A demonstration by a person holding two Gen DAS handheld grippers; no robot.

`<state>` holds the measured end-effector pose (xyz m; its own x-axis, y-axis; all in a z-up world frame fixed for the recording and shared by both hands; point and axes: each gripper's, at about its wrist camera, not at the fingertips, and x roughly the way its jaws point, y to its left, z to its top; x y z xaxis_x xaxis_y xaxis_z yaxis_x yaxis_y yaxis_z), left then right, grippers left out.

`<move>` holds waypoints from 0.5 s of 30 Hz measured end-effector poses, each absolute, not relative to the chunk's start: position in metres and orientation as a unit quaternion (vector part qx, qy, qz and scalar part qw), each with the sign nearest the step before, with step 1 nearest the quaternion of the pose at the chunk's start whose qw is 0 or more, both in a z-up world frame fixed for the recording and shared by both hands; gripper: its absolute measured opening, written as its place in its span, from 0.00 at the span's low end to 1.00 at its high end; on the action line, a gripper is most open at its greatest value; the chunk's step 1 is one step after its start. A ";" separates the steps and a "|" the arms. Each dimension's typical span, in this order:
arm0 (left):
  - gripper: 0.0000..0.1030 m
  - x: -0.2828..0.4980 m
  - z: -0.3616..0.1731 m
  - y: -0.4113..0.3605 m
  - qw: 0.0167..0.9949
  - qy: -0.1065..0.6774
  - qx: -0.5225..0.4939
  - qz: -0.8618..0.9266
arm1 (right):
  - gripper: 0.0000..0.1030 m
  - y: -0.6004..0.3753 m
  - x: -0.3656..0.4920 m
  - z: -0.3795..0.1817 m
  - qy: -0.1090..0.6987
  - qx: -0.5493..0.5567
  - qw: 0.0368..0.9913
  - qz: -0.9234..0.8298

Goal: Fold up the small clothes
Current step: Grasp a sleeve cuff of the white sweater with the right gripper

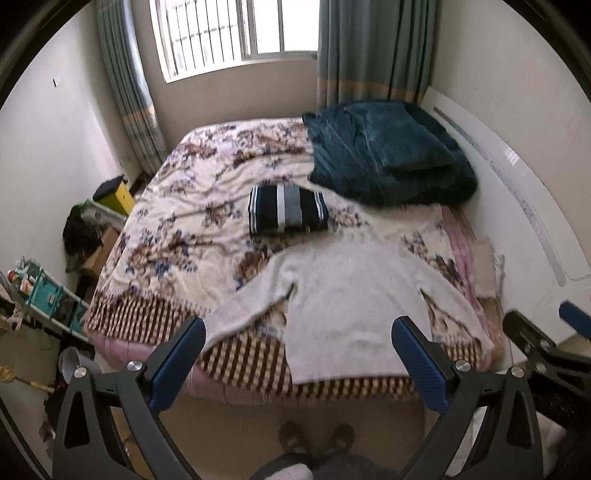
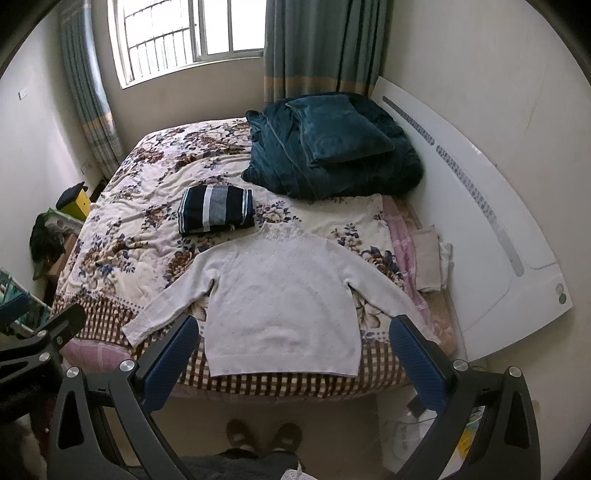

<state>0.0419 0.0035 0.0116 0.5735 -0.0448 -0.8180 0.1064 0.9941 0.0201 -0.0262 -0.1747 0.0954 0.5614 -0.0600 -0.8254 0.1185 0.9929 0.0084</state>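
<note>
White sweater lies flat, sleeves spread; both hand-held grippers gape apart.

Teal quilt heaped on floral bedspread beneath window.

Both wrist cameras look forward and down from the foot of the bed, facing the window. The left view sits left of the right view. Both share the sweater and bed.

The white sweater's right cuff hides behind the right gripper's finger. The shelf clutter is too blurred to identify.
</note>
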 end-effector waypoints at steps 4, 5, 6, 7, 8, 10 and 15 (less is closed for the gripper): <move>1.00 0.086 -0.044 -0.014 0.887 0.457 0.060 -0.041 | 1.00 -0.193 -0.002 0.044 0.471 0.059 0.877 -0.074; 1.00 0.094 -0.059 -0.018 0.884 0.462 0.066 -0.038 | 1.00 -0.200 0.004 0.027 0.474 0.063 0.874 -0.085; 1.00 0.105 -0.076 -0.023 0.879 0.471 0.070 -0.037 | 1.00 -0.211 0.012 0.007 0.479 0.067 0.869 -0.104; 1.00 0.124 -0.099 -0.033 0.874 0.480 0.071 -0.040 | 1.00 -0.220 0.019 -0.012 0.485 0.072 0.863 -0.120; 1.00 0.133 -0.118 -0.040 0.872 0.483 0.072 -0.039 | 1.00 -0.235 0.028 -0.038 0.491 0.082 0.856 -0.136; 1.00 0.150 -0.151 -0.053 0.863 0.498 0.078 -0.034 | 1.00 -0.270 0.045 -0.090 0.512 0.106 0.835 -0.172; 1.00 0.206 -0.257 -0.110 0.835 0.540 0.101 -0.023 | 1.00 -0.376 0.079 -0.217 0.539 0.203 0.779 -0.246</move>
